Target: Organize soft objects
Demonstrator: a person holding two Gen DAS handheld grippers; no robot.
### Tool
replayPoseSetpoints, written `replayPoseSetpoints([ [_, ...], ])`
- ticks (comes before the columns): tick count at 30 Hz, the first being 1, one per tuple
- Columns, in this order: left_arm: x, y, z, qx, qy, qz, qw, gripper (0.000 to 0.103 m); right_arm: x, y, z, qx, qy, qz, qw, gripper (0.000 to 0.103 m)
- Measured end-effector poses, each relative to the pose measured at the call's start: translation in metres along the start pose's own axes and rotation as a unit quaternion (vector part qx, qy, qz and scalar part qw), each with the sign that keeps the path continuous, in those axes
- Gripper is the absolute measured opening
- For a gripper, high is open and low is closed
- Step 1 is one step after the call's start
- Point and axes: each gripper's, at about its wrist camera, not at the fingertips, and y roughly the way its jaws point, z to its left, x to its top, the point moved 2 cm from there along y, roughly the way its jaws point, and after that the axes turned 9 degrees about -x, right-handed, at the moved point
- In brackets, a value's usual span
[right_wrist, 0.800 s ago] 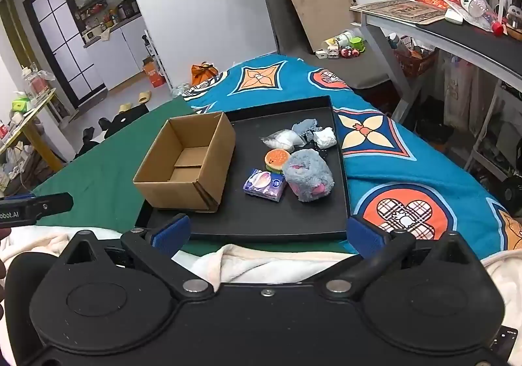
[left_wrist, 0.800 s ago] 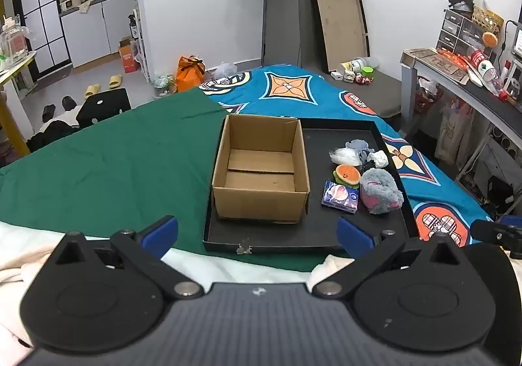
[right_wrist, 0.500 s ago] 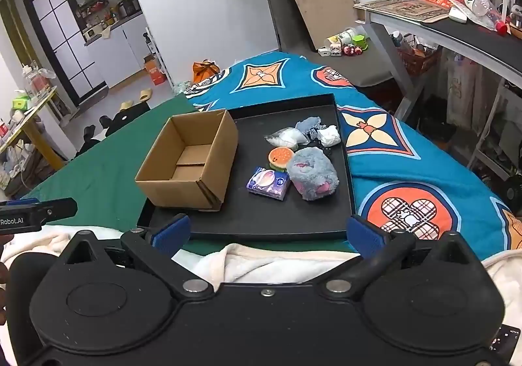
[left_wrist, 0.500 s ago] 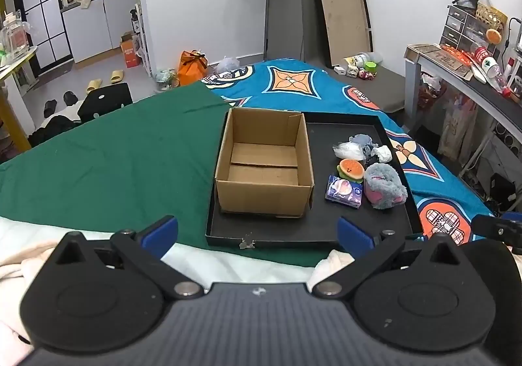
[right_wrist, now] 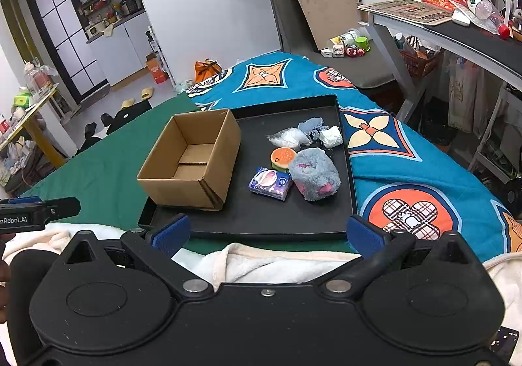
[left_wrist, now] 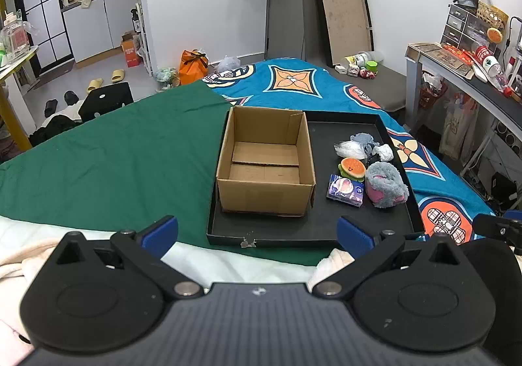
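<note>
1. Tray (left_wrist: 394,229), black, rectangular, on bed.
2. Box (left_wrist: 266,193), brown cardboard, in tray's left half.
3. Plush (left_wrist: 386,184), grey, fluffy, right of box.
4. Left gripper (left_wrist: 257,232) and right gripper (right_wrist: 267,232): spread wide, grasping nothing.

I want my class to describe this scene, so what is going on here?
A person holds a hand-held gripper in each hand, the left and the right, both open and empty. Ahead, on a black tray, an empty cardboard box stands beside a grey plush, a burger toy and a tissue pack. Nothing is packed yet.
</note>
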Motion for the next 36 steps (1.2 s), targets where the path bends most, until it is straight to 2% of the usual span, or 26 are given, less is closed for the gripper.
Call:
replayPoseSetpoints([
  [36, -0.0015, 0.0014, -0.0013, 0.001, 0.000, 0.001, 1.0000, 0.103, 0.0004, 0.0030, -0.0014, -0.008, -0.002, 0.001, 1.000, 0.103],
])
